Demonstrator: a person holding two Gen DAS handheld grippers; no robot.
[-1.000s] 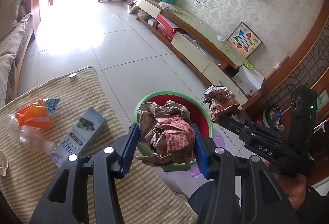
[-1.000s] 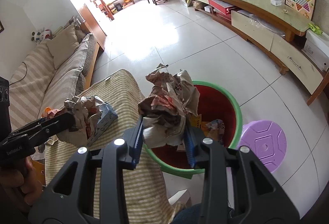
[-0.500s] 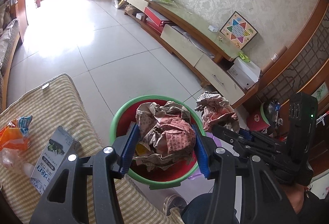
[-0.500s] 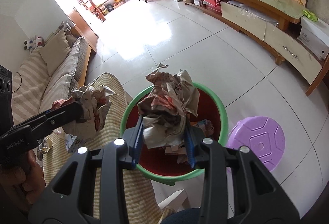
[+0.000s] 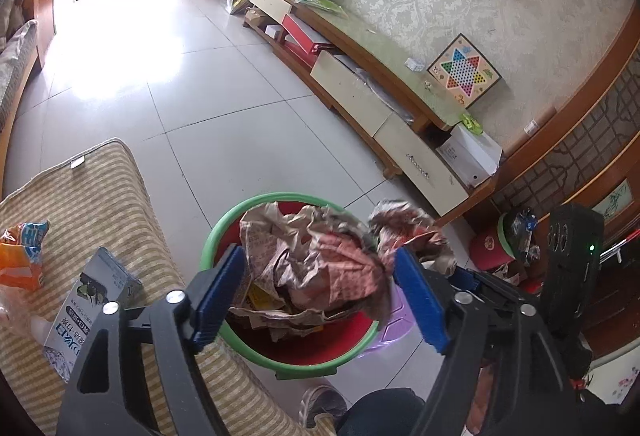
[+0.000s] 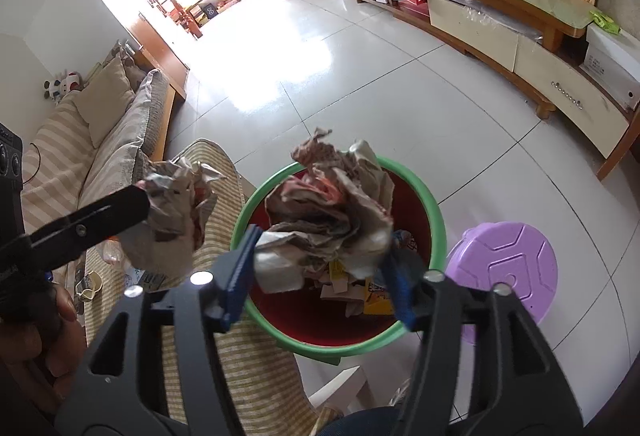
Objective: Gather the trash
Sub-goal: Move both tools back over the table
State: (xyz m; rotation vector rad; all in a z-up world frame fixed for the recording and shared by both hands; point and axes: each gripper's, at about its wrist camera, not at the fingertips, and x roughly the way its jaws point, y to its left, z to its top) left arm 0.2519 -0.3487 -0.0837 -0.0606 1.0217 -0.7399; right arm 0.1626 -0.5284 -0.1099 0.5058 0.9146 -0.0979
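The floor is made of big, smooth, shiny white tiles. A bench with a soft cover of thin brown and cream stripes stands on it. The cover looks a bit bumpy, like a mat.

Just past the bench's near corner sits a round plastic bucket. It is red inside with a green rim. Flat bits of card and paper lie at its bottom. Beside the bucket stands a round purple stool with lines pressed into its smooth top.

The left gripper has black arms and ridged blue pads. Its jaws are opening. A crumpled paper ball, wrinkly and brown with pink patches, is between them, right over the bucket. There is a gap on the left side, so the pads do not squeeze it.

The right gripper looks the same, and its jaws are opening too. A second crumpled paper ball sits between them above the bucket. I cannot tell if the pads touch it.

A grey box with sharp corners lies near the bench's front edge. An orange crinkly wrapper lies at its left edge.
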